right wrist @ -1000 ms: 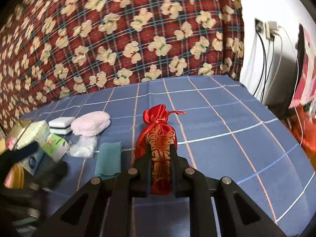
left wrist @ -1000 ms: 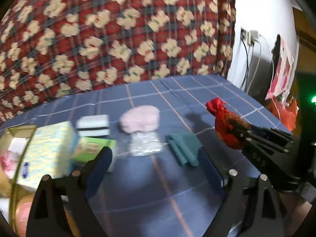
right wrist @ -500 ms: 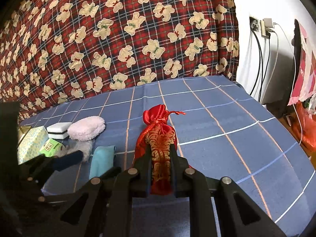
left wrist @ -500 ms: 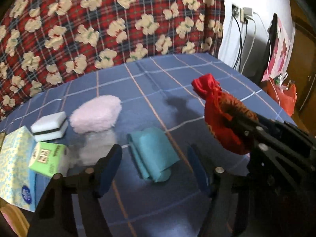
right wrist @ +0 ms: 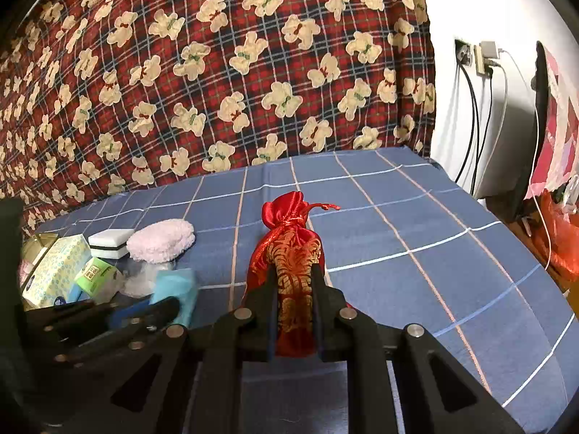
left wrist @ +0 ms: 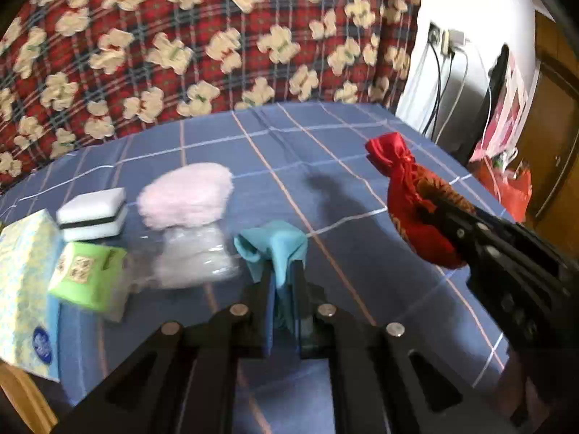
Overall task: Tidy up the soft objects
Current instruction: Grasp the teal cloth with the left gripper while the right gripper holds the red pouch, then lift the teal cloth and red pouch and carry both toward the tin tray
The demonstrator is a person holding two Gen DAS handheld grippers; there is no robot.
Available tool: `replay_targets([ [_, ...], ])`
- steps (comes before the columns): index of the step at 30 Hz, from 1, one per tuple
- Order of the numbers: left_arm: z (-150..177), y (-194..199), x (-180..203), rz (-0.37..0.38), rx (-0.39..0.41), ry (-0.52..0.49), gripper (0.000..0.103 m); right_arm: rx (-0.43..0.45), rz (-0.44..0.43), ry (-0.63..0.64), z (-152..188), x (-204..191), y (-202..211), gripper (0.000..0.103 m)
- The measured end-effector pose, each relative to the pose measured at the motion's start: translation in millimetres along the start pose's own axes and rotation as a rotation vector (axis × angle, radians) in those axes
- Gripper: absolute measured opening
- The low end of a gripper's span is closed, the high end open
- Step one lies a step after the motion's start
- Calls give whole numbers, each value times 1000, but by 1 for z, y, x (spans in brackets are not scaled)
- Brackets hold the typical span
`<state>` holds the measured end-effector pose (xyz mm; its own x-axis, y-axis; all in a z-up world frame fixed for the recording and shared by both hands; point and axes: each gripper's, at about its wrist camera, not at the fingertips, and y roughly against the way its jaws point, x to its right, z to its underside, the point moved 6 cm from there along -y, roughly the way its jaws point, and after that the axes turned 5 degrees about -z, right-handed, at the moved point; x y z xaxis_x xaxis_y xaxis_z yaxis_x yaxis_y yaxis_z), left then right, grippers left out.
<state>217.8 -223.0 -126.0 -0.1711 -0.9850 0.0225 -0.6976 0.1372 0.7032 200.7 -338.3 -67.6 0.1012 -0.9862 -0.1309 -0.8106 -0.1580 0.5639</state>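
The left gripper [left wrist: 282, 282] reaches forward low over the tabletop [left wrist: 362, 282], its jaws pinched nearly together on the teal cloth [left wrist: 275, 246], whose bunched end sticks up beyond the fingertips. The right gripper [right wrist: 295, 289] is level with it on the right, jaws clamped on the lower part of the red and gold drawstring pouch [right wrist: 289, 249], which points away from the camera; from the left wrist view the pouch seems held above the surface.

Just left of the cloth lie a clear plastic packet [left wrist: 195, 256] and a green box [left wrist: 87, 271], with a pale blue tissue box [left wrist: 25, 282] at the near left edge. Behind them sit a white sponge with a dark band [left wrist: 94, 213] and a fluffy pink pad [left wrist: 186, 195], the pad touching the packet.

A blue checked cover dresses the tabletop. A red plaid fabric with teddy bears [right wrist: 217, 72] hangs at the far side, and cables [right wrist: 474, 115] run down the white wall at the right.
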Motion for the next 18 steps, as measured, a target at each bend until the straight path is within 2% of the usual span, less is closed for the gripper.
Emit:
replay_targets([
  [5, 2, 19, -24, 14, 62, 66, 5, 35, 1, 14, -2, -3, 6, 17],
  [9, 4, 28, -38, 40, 94, 107, 5, 47, -30, -13, -2, -4, 7, 17],
  [18, 7, 53, -58, -43, 195, 127, 5, 90, -70, 0, -2, -27, 12, 17],
])
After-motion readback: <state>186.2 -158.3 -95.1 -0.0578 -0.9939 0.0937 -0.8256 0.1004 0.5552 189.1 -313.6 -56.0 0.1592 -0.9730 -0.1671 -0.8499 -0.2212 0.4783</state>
